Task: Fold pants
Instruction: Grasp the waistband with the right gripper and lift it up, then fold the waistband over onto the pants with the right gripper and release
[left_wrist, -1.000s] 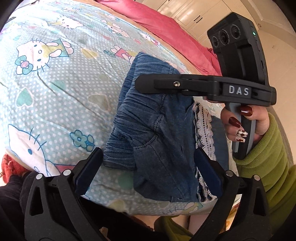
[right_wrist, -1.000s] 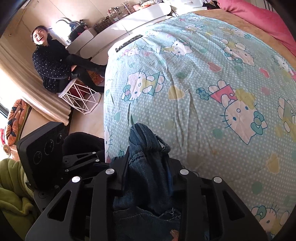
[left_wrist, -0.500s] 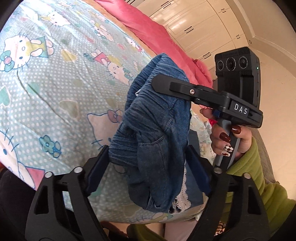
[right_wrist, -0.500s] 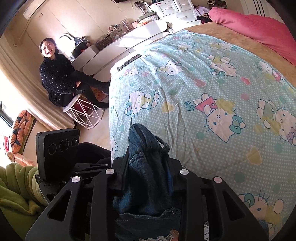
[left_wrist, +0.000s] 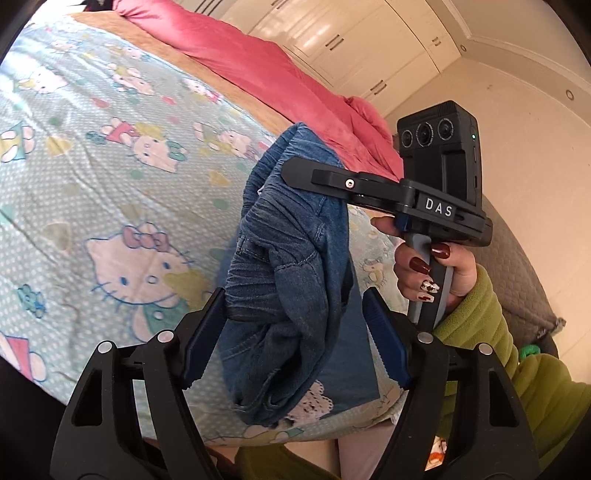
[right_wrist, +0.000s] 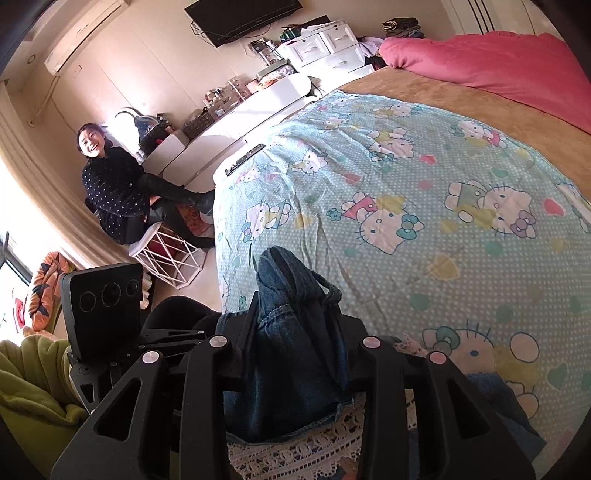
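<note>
Blue denim pants (left_wrist: 288, 266), bunched, hang above the cartoon-cat bed sheet (left_wrist: 110, 184). My right gripper (right_wrist: 297, 314) is shut on their upper folds (right_wrist: 291, 332) and carries them; its jaws are opening slightly with the denim packed between them. From the left wrist view its finger (left_wrist: 332, 182) crosses the top of the bundle. My left gripper (left_wrist: 293, 306) straddles the lower waistband with its jaws closing. The left pad (left_wrist: 207, 332) touches the denim, while the right pad (left_wrist: 384, 339) stands just off it. White lace trim (right_wrist: 295, 454) shows under the denim.
A pink duvet (left_wrist: 277, 74) lies along the far side of the bed. A hand in a green sleeve (left_wrist: 480, 314) grips the right tool's handle. A person (right_wrist: 118, 192) sits on a white wire stool left of the bed, near low white cabinets (right_wrist: 229, 125).
Both grippers have risen and moved across the bed with the pants. The left jaws have narrowed from wide open to close around the bundle. The pants now hang off the sheet.
</note>
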